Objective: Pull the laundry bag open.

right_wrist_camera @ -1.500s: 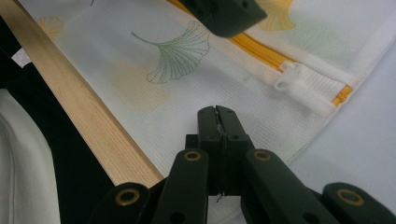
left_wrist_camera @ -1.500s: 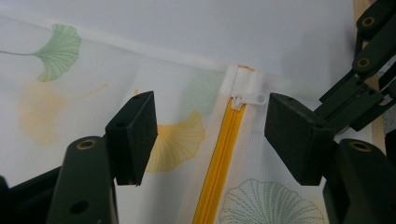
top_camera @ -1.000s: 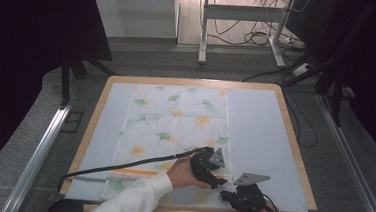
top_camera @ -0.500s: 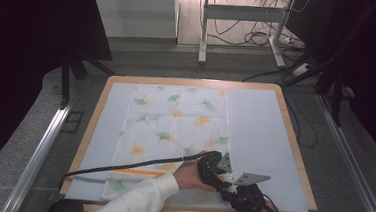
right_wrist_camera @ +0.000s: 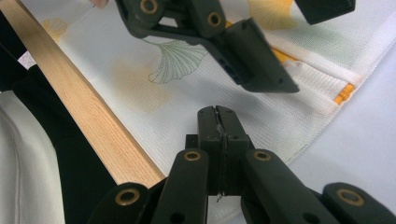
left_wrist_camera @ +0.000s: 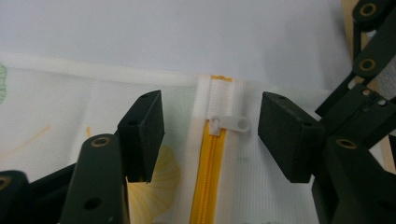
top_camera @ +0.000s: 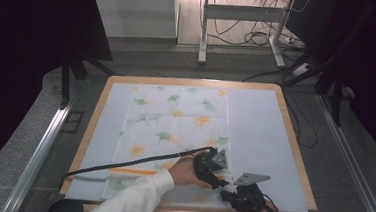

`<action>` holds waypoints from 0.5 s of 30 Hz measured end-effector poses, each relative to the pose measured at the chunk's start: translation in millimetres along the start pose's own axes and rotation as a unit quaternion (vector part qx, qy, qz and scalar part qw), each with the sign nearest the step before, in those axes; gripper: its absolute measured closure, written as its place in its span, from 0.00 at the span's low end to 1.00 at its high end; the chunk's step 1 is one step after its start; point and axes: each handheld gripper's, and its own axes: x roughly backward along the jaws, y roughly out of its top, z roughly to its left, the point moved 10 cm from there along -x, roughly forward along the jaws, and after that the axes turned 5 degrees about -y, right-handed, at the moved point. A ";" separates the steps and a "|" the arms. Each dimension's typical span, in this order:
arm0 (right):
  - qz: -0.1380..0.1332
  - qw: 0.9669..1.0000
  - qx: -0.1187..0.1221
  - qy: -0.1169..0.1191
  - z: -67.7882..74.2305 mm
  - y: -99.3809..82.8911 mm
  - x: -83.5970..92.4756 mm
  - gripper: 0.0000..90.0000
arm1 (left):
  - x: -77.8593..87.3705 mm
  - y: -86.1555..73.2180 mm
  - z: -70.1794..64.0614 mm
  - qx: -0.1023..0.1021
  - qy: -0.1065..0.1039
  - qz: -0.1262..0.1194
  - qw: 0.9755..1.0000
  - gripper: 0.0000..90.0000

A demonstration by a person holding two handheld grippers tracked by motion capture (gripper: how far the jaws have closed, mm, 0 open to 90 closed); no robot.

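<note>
Lying flat on the tabletop [top_camera: 192,82]: a white mesh pouch printed with green and yellow ginkgo leaves [top_camera: 174,135], its near right corner just inside the front rim.

Running along the pouch's near edge: a yellow zipper [left_wrist_camera: 208,177], looking shut up to its end, with the small white plastic pull [left_wrist_camera: 229,125] lying crosswise at the stop.

Straddling that pull without touching it: the left claw [left_wrist_camera: 212,135], standing fairly wide, its jaws having just been narrowing around it.

Pinching tight at the pouch's corner: the right claw [right_wrist_camera: 218,116], apparently nipping a sliver of the white mesh and pinning that end down.

Judging from this: anchoring done, gripping of the pull not yet done, and the whole drawing-open of the zipper remaining.

Reaching in from the pouch's near side: a white sleeve [top_camera: 129,197], with a black cable [top_camera: 122,164] trailing across the print.

Spreading under the pouch: a pale blue mat [top_camera: 259,136] framed by light wood.

Surrounding all that: grey speckled flooring [top_camera: 365,198], metal rails at either side, and, beyond the pouch's far edge, a white metal stand [top_camera: 242,24] with loose cables in a dim room.
</note>
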 end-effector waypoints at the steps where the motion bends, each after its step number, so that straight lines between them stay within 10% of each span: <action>1: 0.001 1.000 0.000 0.001 0.0 -0.1 0.1 0.99 | -1.2 -0.2 0.1 0.002 0.000 -0.001 1.000 0.46; 15: 0.000 1.000 0.000 0.002 -0.3 -0.1 0.0 0.99 | -8.2 3.3 9.8 0.020 -0.012 -0.018 1.000 0.53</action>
